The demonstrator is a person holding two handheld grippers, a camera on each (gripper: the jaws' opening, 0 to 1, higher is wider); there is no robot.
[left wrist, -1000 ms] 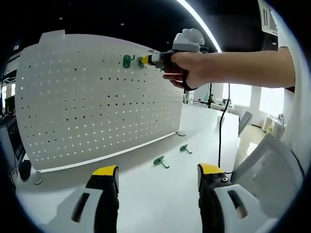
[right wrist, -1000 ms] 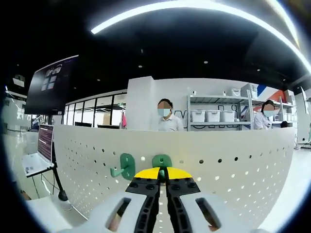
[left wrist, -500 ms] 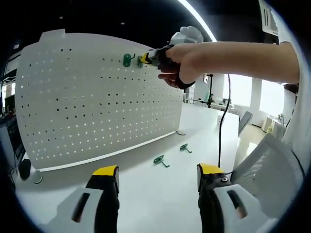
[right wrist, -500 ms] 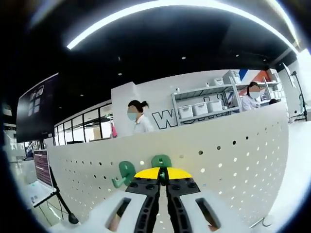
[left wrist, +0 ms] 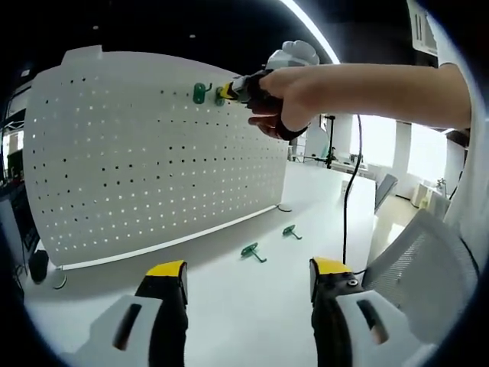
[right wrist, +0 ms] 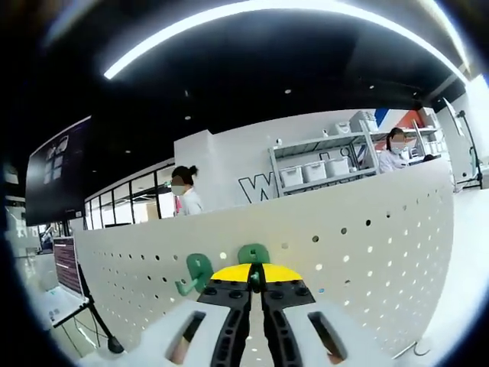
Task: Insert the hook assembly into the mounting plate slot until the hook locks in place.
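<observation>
A white pegboard mounting plate (left wrist: 153, 153) stands upright on the table. One green hook (left wrist: 200, 93) hangs near its top edge. In the right gripper view the same hung hook (right wrist: 197, 274) sits left of a second green hook (right wrist: 254, 254). My right gripper (right wrist: 256, 277) is shut on that second hook and presses it against the pegboard (right wrist: 367, 252). In the left gripper view the right gripper (left wrist: 226, 93) is held by a hand (left wrist: 294, 99) at the board's top. My left gripper (left wrist: 243, 269) stands open low over the table, nothing between its jaws.
Two loose green hooks (left wrist: 252, 252) (left wrist: 291, 232) lie on the white table (left wrist: 252, 306) before the board. A black cable (left wrist: 345, 206) hangs at the right, near a white chair back (left wrist: 420, 267). Behind the board are shelves (right wrist: 321, 172) and people.
The right gripper view tilted a little, then steadied; the hook stays pressed at the board. A person behind the board walked left. The left gripper has not moved.
</observation>
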